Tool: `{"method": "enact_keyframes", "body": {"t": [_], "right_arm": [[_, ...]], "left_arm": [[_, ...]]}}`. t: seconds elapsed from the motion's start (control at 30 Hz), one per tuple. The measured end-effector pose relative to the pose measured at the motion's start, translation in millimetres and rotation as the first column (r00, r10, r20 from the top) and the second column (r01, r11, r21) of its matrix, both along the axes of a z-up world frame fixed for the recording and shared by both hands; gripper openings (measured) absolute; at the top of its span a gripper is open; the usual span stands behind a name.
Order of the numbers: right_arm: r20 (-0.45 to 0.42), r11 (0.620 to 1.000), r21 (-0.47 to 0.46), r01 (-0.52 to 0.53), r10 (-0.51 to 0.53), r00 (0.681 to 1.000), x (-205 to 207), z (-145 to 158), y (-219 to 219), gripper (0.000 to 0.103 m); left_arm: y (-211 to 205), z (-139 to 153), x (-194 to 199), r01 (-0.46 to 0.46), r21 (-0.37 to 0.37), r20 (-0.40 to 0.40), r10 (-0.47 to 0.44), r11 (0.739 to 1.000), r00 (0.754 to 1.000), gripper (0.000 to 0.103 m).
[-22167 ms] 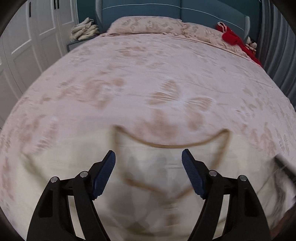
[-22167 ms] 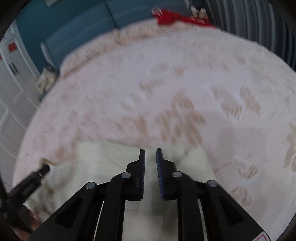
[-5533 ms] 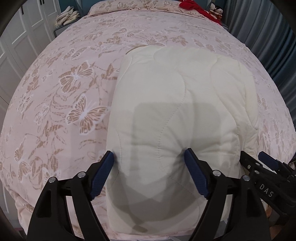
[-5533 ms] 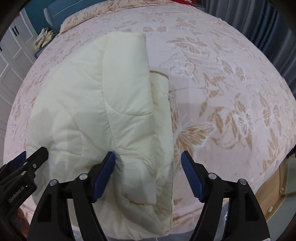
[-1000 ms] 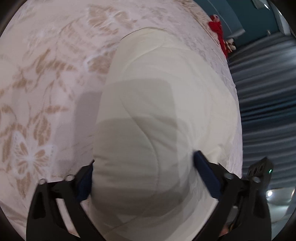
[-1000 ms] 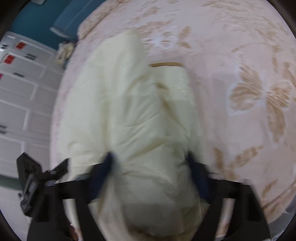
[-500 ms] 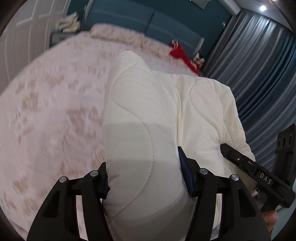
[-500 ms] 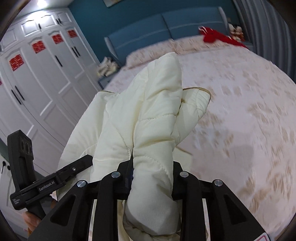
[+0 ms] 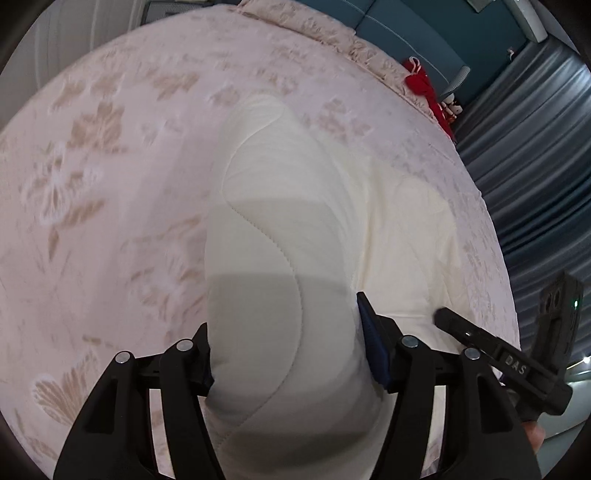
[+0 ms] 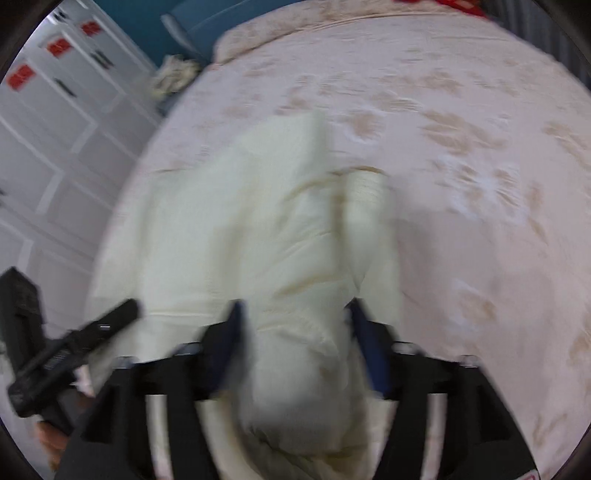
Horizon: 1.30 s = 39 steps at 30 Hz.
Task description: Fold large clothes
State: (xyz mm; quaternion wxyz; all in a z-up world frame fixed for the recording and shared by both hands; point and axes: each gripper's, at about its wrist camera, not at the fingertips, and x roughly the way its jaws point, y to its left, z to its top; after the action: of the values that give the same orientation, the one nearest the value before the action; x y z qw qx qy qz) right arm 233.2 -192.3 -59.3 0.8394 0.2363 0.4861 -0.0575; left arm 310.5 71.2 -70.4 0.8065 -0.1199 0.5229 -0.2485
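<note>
A cream quilted garment (image 9: 295, 206) lies folded lengthwise on the pink butterfly-print bed (image 9: 110, 147). My left gripper (image 9: 286, 350) has the near end's thick fold between its pads, which press into the padding while the jaws are opening slightly. In the right wrist view the same garment (image 10: 258, 221) is blurred. My right gripper (image 10: 299, 332) straddles its near end with the jaws opening wide and the pads beside the fabric. Each gripper also shows in the other's view: the right gripper (image 9: 498, 358) and the left gripper (image 10: 74, 339).
A red item (image 9: 421, 79) and pillows sit at the head of the bed by the blue headboard (image 9: 406, 29). Grey-blue curtains (image 9: 535, 147) hang along the right side, white wardrobe doors (image 10: 55, 129) stand on the left. A hand (image 10: 51, 439) holds the left gripper.
Both grippers have tipped down toward the bed and the lifted garment has come down onto the cover. The right jaws have spread from a tight pinch to a wide gap.
</note>
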Motion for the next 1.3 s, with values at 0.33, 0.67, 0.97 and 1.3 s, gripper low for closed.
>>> {"method": "enact_keyframes", "body": {"t": [0.33,0.67,0.97,1.3], "right_arm": [[-0.072,0.921,0.389,0.010,0.020,0.997,4,-56,-27,0.044],[0.137,0.986,0.067,-0.153,0.143,0.980,54,25,14,0.027],[0.026,0.988,0.026,-0.152,0.151,0.988,100,-31,8,0.048],[0.109,0.994,-0.052,-0.094,0.099,0.989,35,49,0,0.056]], "left_arm": [[-2,-10,-4,0.014,0.012,0.022,-0.014,1.000,1.000,0.067],[1,20,39,-0.044,0.012,0.188,0.041,0.999,0.981,0.062],[4,-27,73,-0.108,0.097,0.139,0.094,0.989,0.986,0.080],[22,41,26,-0.195,0.297,0.230,0.128,0.935,0.965,0.084]]}}
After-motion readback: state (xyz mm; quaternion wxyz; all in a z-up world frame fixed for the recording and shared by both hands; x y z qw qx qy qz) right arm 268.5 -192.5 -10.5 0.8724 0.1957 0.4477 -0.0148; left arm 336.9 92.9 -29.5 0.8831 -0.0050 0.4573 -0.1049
